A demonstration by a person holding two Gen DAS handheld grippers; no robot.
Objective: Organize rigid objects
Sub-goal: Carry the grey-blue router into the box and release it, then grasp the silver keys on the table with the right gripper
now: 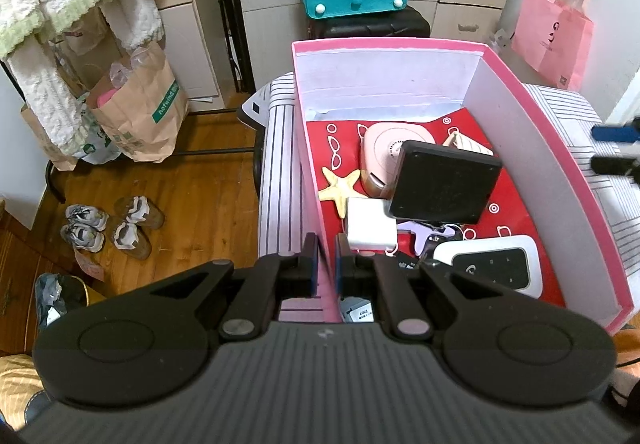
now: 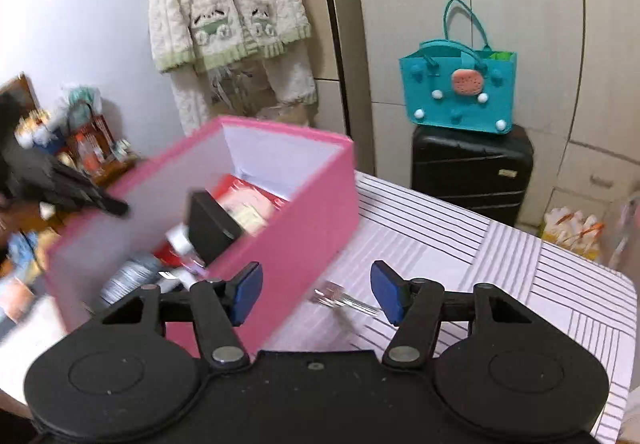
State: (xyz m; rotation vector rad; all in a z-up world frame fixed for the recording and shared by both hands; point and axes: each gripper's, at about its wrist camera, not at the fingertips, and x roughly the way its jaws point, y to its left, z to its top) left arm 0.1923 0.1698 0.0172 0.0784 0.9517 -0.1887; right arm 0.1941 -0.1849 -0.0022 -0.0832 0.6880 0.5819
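The pink box (image 1: 560,147), clamped at its wall by the left gripper (image 1: 327,260), is filled with a starfish (image 1: 340,185), a black square device (image 1: 444,181) and a white charger (image 1: 370,222), while the right gripper (image 2: 316,294) is held apart, empty.

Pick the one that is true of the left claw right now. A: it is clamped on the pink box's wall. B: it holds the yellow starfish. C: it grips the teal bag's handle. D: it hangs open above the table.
A: in the left wrist view the left claw has its two pads pressed on either side of the near wall of the pink box, while the yellow starfish lies untouched inside.
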